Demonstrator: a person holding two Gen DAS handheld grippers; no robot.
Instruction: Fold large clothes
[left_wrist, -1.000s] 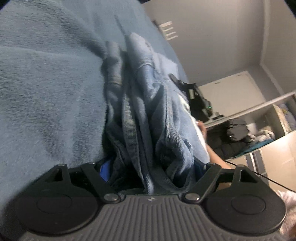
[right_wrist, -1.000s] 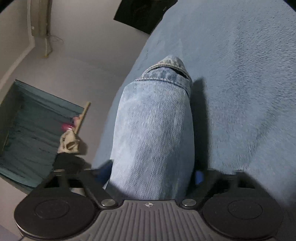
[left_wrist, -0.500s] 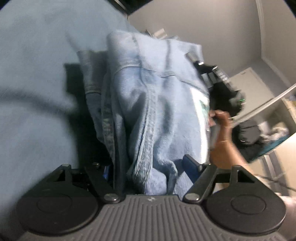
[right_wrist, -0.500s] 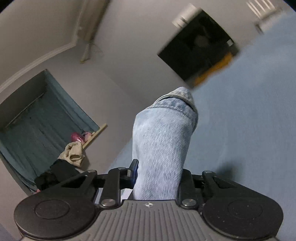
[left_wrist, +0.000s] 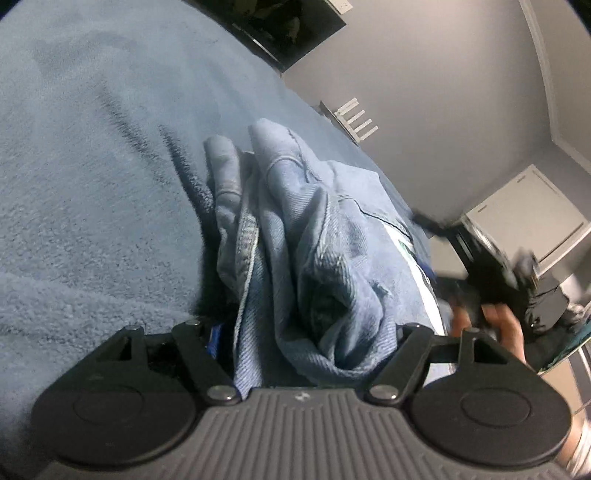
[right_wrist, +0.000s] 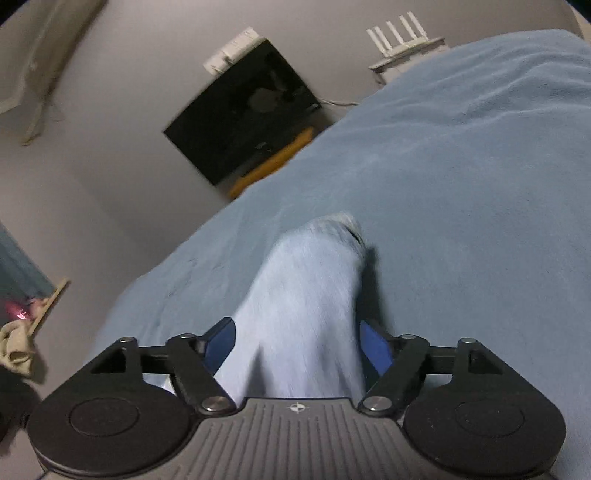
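Left wrist view: jeans (left_wrist: 314, 266) bunched on the blue blanket (left_wrist: 92, 206), near its far edge.
Left gripper (left_wrist: 306, 339) grips the bundle wide; right gripper (right_wrist: 295, 343) jaws opening around the pale leg (right_wrist: 306, 295). Lay it flat before pulling clear.

Left hand-held gripper (left_wrist: 308, 332): fingertips buried in bunched jeans (left_wrist: 314, 258). Hand (left_wrist: 495, 328) at right: motion-blurred, what it holds unreadable. Jeans leg (right_wrist: 306, 302): blurred, near end hidden behind right hand-held gripper (right_wrist: 295, 345).
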